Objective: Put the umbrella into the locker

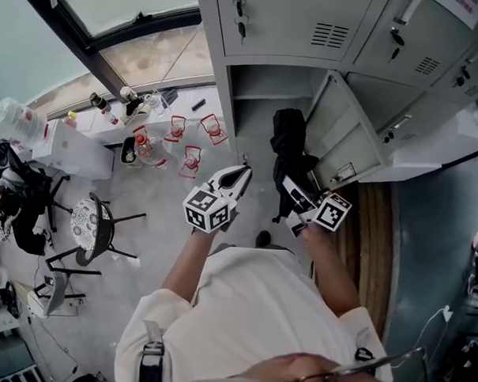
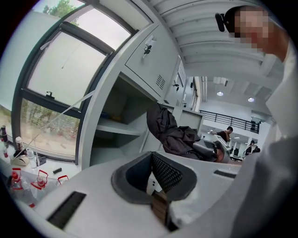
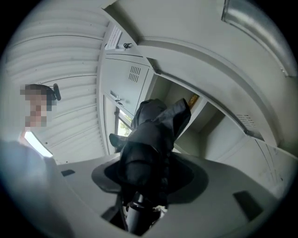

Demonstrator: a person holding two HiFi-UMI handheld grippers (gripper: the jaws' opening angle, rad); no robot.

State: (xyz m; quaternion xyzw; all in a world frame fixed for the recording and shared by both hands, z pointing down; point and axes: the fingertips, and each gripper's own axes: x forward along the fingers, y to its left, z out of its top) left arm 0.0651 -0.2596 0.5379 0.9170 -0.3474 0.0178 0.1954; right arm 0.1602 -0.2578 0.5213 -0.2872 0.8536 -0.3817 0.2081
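Observation:
A folded black umbrella (image 1: 288, 161) stands upright in front of the grey locker bank, with my right gripper (image 1: 292, 198) shut on its lower end. In the right gripper view the umbrella (image 3: 151, 139) fills the jaws and points up at the open locker compartment (image 3: 200, 130). That compartment (image 1: 262, 108) is empty, and its door (image 1: 340, 139) is swung out to the right. My left gripper (image 1: 238, 180) hovers just left of the umbrella, jaws slightly apart and holding nothing. In the left gripper view the left gripper (image 2: 151, 179) faces the umbrella (image 2: 167, 130) and the compartment's shelf (image 2: 116, 126).
Closed locker doors (image 1: 278, 22) with keys sit above the open one. To the left, a low white counter (image 1: 158, 131) holds bottles and red-framed cups under a big window (image 1: 111, 30). A black chair (image 1: 95, 227) stands on the floor at left.

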